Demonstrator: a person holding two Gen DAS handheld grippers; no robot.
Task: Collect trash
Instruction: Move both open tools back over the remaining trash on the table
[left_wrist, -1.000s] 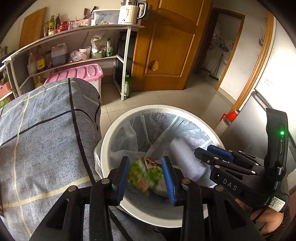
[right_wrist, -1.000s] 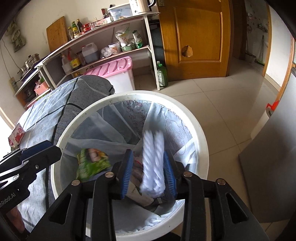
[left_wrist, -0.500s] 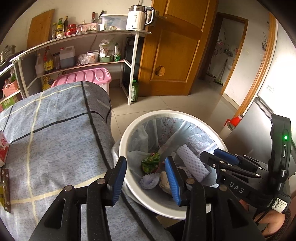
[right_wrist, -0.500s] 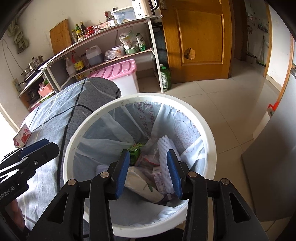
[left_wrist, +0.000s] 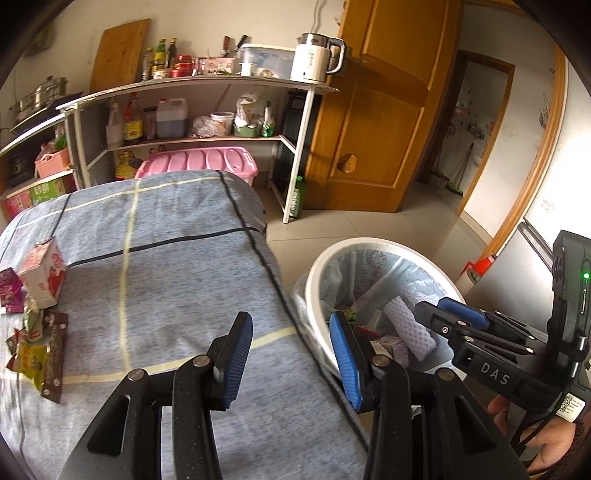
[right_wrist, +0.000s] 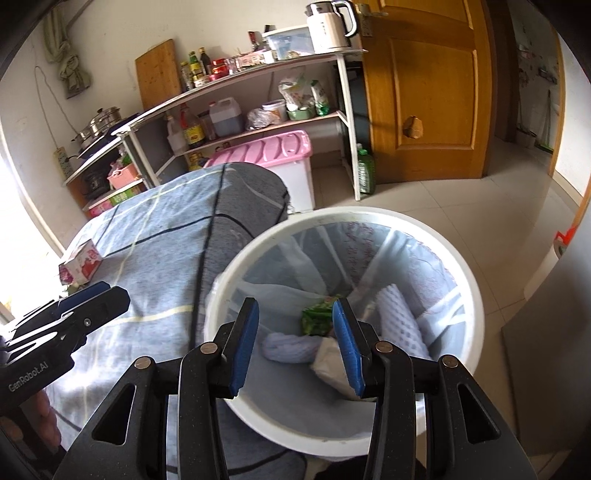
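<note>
Both your grippers are released, nothing between the pads. Left gripper sits low centre of its view, over the edge of the grey-blue cloth; right gripper hangs above the white bin. Dropped trash is in the bin: white foam net at right, green wrapper mid-frame. On the cloth, left edge of the left view: milk carton and wrappers.
</note>
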